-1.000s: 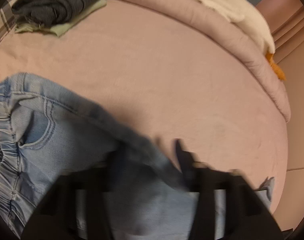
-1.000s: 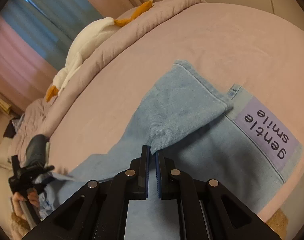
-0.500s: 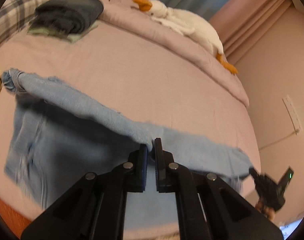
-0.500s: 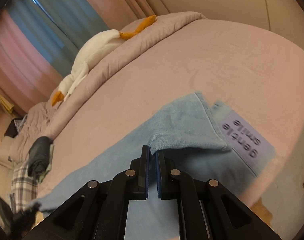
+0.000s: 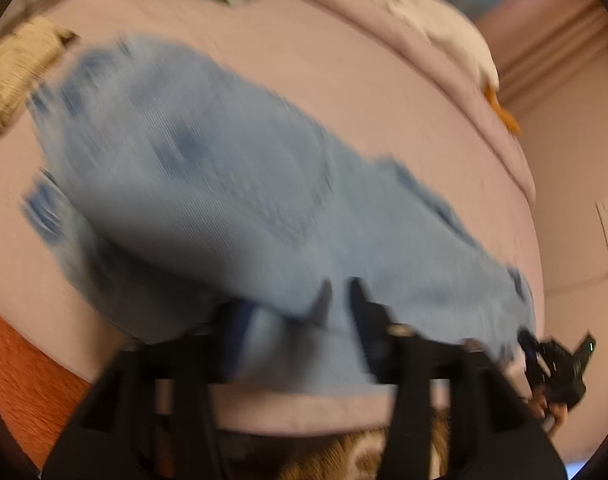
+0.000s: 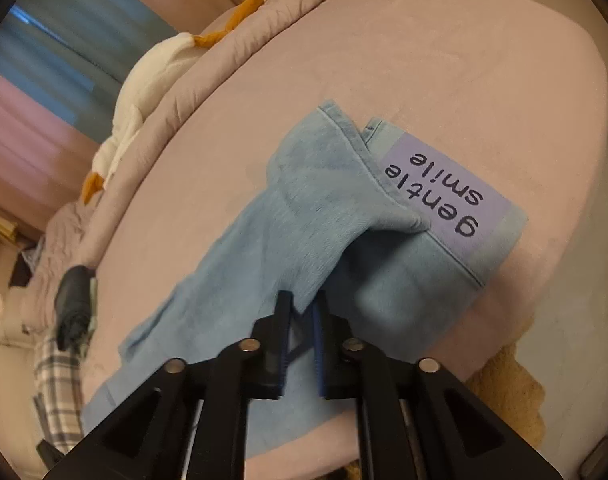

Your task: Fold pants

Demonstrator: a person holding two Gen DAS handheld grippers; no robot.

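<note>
The light-blue jeans (image 6: 288,248) lie lengthwise across the pink bed (image 6: 444,60), one leg doubled over the other, so the first lengthwise fold appears made. The upper leg's hem is displaced toward 10 o'clock from the lower hem, leaving the lilac "gentle smile" label (image 6: 444,196) exposed; the edges are not yet aligned.

The right gripper (image 6: 302,322) stands at the near long edge by the hems. Its jaws are slightly parted with a ridge of denim rising between them; whether the cloth is actually pinched I cannot tell.

The left-wrist view is heavily motion-blurred. The left gripper (image 5: 338,300) sits at 6 o'clock over the jeans' near edge, jaws apart, fabric draped by the left finger (image 5: 236,332); no firm hold is evident. The waist end lies toward 10 o'clock.

Judgement: both grippers are stationed along one edge to square the layers before a crosswise fold.

A white plush goose (image 6: 144,92) rests along the bed's far border, well apart.
</note>
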